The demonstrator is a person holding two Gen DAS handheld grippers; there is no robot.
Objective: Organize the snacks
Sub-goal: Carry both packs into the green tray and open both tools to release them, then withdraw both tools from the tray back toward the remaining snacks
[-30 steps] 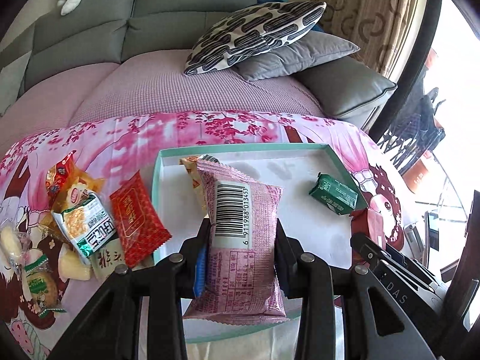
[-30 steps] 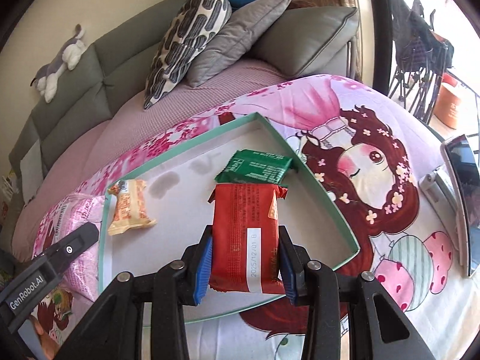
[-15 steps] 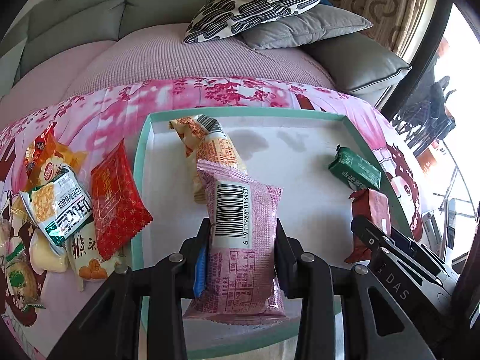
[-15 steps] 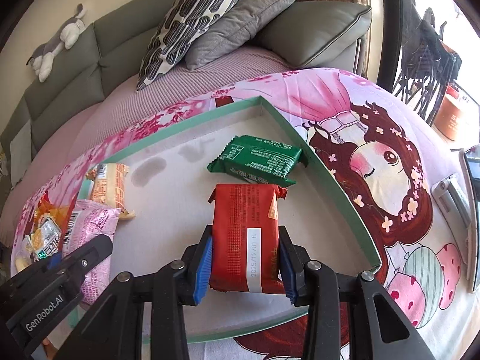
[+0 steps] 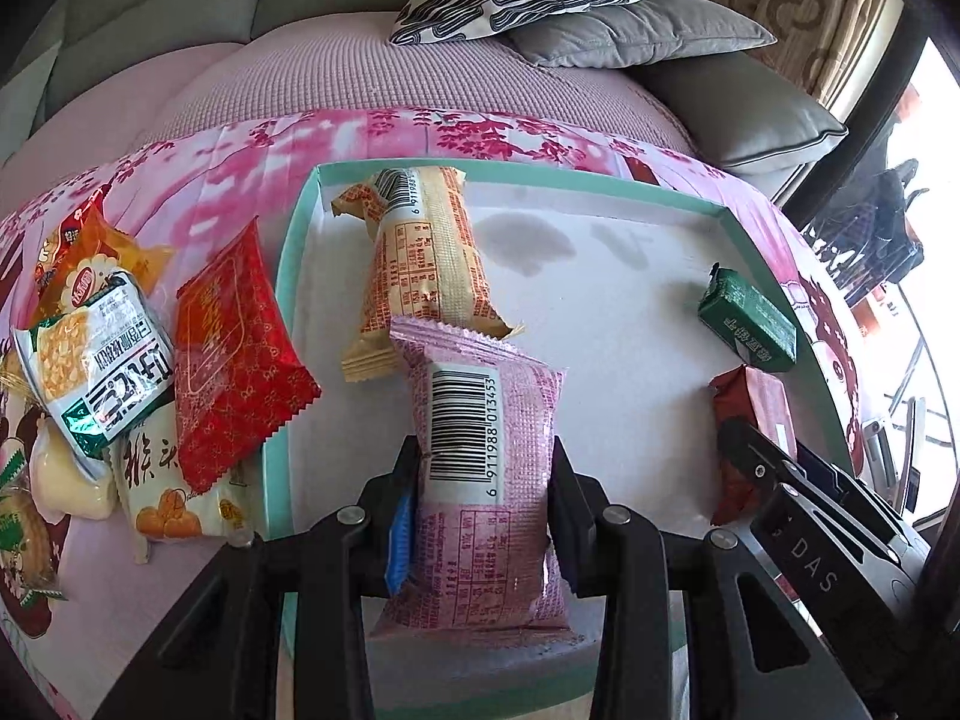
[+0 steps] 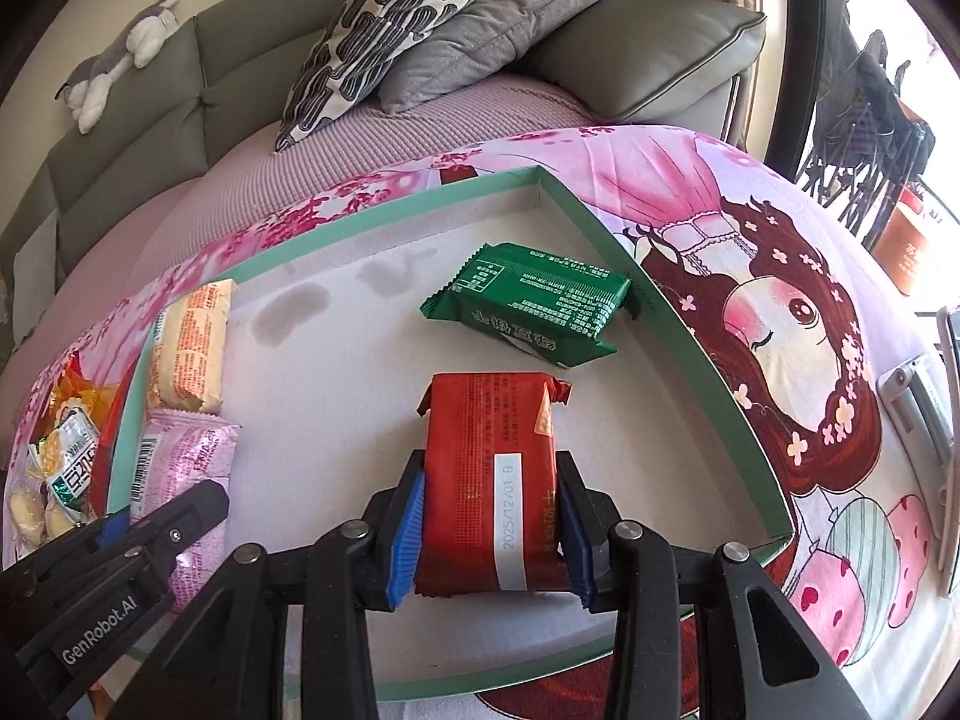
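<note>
Pink cartoon-print cloth (image 5: 372, 138) covered the tabletop, and a shallow tray with a teal rim (image 5: 288, 276) and a white floor sat on it. At the far left, outside the tray, lay a loose heap of snacks: an orange packet (image 5: 78, 252), a white-and-green packet (image 5: 99, 360) overlapping it, a cream packet (image 5: 174, 504) below, and a flat red sachet (image 5: 234, 354) whose corner reached over the tray's left rim.

Inside the tray, near its left wall, a long yellow wafer packet (image 5: 426, 264) lay lengthwise. Just in front of it, the left gripper (image 5: 486, 492) held a pink packet (image 5: 486, 468) barcode-up, its jaws closed on the packet's sides; the packet's far end overlapped the wafer packet's near end in the left wrist view. Whether the pink packet touched the tray floor could not be told.

Further right, the right gripper (image 6: 489, 528) clamped a red packet (image 6: 492, 468) between its jaws, a white date strip facing up, over the tray's right half. Whether it rested on the floor could not be told either. Beyond it, close by but apart, a green packet (image 6: 528, 306) lay flat on the tray floor, its right end against the right wall.

Behind the tabletop stood a grey sofa (image 6: 150, 114) with a patterned cushion (image 6: 390, 24) leaning on a grey cushion (image 6: 498, 30), and a plush toy (image 6: 120, 66) on the backrest.
</note>
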